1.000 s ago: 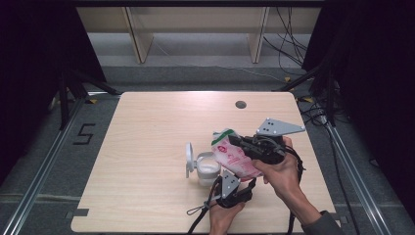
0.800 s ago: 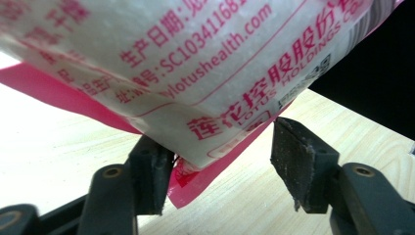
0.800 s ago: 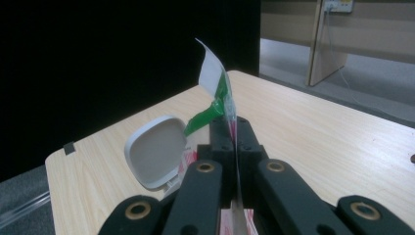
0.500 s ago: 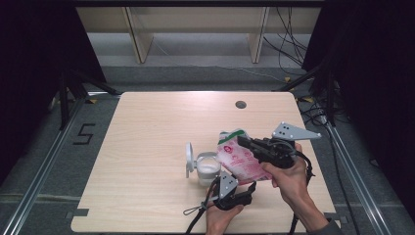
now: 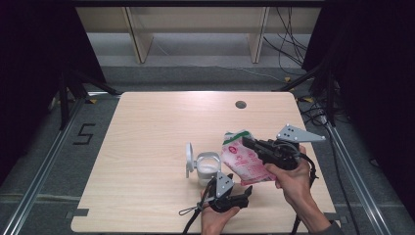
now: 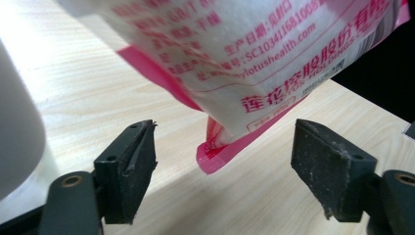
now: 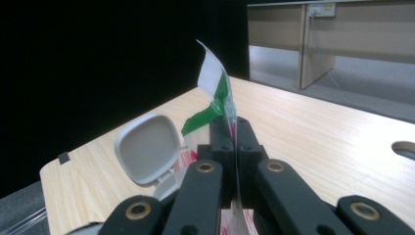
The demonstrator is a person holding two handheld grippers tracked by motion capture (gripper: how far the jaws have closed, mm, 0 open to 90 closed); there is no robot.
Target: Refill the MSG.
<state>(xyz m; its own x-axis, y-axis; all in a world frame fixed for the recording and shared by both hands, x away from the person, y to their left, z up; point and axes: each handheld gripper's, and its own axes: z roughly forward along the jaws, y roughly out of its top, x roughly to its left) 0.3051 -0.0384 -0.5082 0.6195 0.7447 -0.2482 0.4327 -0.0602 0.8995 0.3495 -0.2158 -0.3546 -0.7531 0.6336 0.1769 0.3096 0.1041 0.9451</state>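
A pink and white printed bag (image 5: 243,159) hangs tilted over the table's front right part. My right gripper (image 5: 247,143) is shut on its green and white top edge (image 7: 216,90). In the right gripper view the jaws (image 7: 235,131) are pressed together on the thin film. My left gripper (image 5: 246,192) lies low just below the bag. Its jaws have just been opening, and the bag's lower pink corner (image 6: 218,156) hangs between the pads (image 6: 131,166) without touching either. A white jar (image 5: 207,167) stands left of the bag, its hinged lid (image 5: 189,159) flipped up.
The wooden table (image 5: 147,137) has a round cable hole (image 5: 240,104) at the back right. The jar's white side (image 6: 14,132) is close on the left of the left gripper's jaws. The table's front edge lies just behind both hands.
My left gripper's jaws have spread and let go of the bag's lower corner. The right gripper has carried the bag's top a little to the right.
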